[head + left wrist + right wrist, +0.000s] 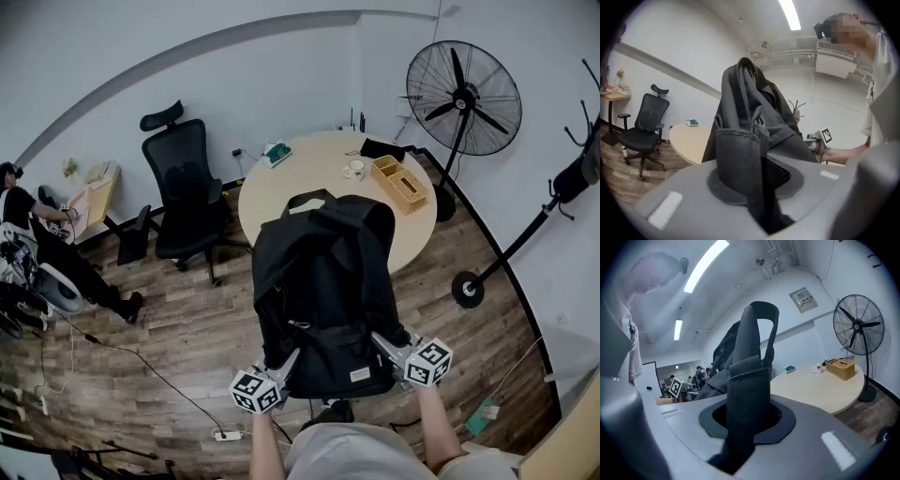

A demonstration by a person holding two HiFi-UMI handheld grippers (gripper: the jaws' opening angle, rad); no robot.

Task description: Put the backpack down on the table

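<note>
A black backpack (323, 291) hangs in the air between my two grippers, on the near side of the round beige table (319, 173). My left gripper (286, 364) is shut on a dark padded strap (738, 154) at the bag's lower left. My right gripper (384, 345) is shut on a black webbed strap (747, 385) at its lower right. The bag's top handle (309, 200) points toward the table. In the left gripper view the bag (754, 108) rises above the jaws. The table (820, 385) lies beyond the bag to the right in the right gripper view.
On the table stand a wicker box (398, 180), a mug (355, 169), a green item (276, 154) and a black item (380, 148). A black office chair (187, 197) is left of it, a standing fan (462, 98) right. A person (37, 253) sits far left. Cables (228, 435) lie on the floor.
</note>
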